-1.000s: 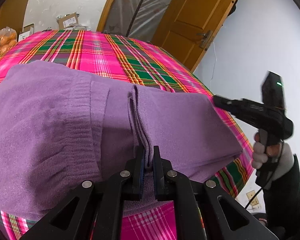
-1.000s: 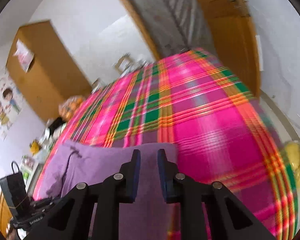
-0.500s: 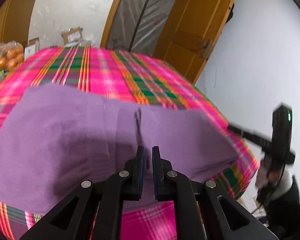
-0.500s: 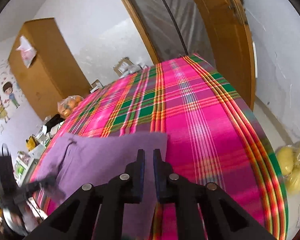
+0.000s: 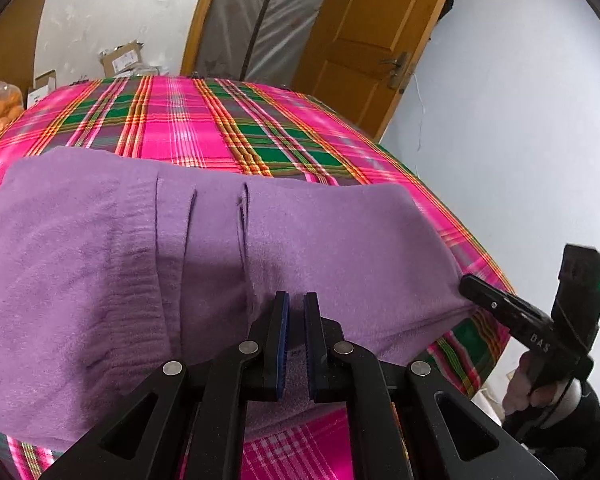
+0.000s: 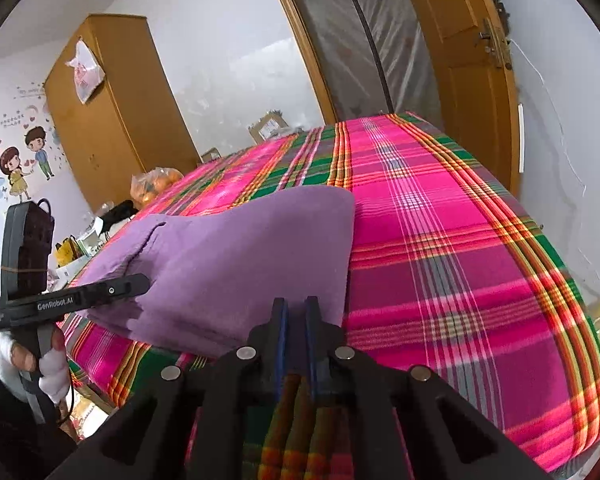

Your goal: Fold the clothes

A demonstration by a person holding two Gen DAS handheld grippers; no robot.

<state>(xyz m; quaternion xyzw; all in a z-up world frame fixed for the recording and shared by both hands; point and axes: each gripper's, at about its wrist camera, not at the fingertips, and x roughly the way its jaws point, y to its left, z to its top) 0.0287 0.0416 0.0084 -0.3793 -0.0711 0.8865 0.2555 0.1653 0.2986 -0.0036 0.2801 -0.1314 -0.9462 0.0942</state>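
A folded purple garment (image 5: 204, 264) lies near the front edge of a bed covered in a pink and green plaid sheet (image 5: 204, 120). The left gripper (image 5: 296, 316) is pinched on the garment's near edge, purple cloth showing between its blue pads. The right gripper (image 6: 296, 312) sits at the garment's right front corner, its jaws closing to a narrow gap with a sliver of purple cloth between them; I cannot tell whether the pads press on it yet. A gloved hand (image 6: 40, 360) holds the left tool's handle. A wooden door (image 5: 364, 40) stands beyond the bed, and a bag of oranges (image 6: 156, 184) sits at its far side.
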